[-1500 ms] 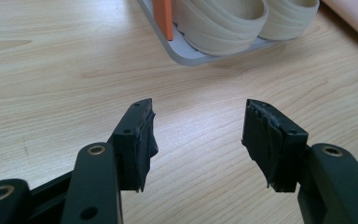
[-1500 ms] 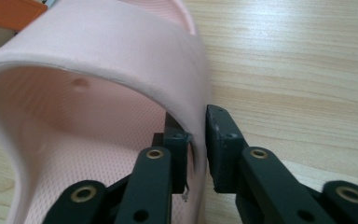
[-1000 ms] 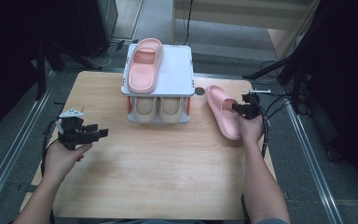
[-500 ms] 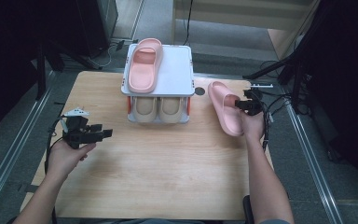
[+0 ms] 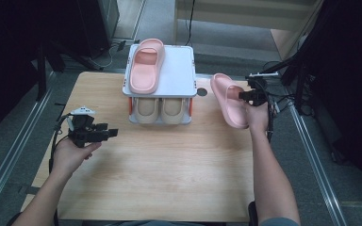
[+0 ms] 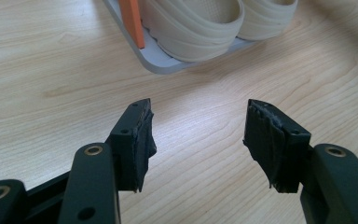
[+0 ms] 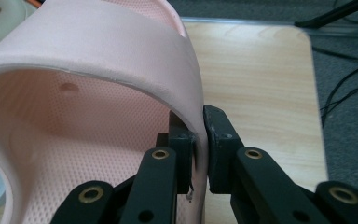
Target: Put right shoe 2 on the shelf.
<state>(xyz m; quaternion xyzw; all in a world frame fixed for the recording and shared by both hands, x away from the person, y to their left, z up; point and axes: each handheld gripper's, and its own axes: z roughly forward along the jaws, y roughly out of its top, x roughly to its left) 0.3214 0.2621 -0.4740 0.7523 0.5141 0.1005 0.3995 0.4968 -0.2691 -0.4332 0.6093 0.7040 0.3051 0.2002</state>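
We pinch the strap of the pink slipper [image 5: 229,99] in our right gripper [image 5: 243,95] beside the shoe rack [image 5: 181,70], while our left gripper [image 5: 113,133] hovers spread and empty over the table [image 5: 169,160].

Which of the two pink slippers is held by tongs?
The pink foam slipper right of the rack, pinched at its strap by the right tongs; the other lies on top.

We see the pale wooden worktop [image 5: 169,179] evenly lit from above; surroundings stay dim, shadows soft, close gripper views slightly blurred.
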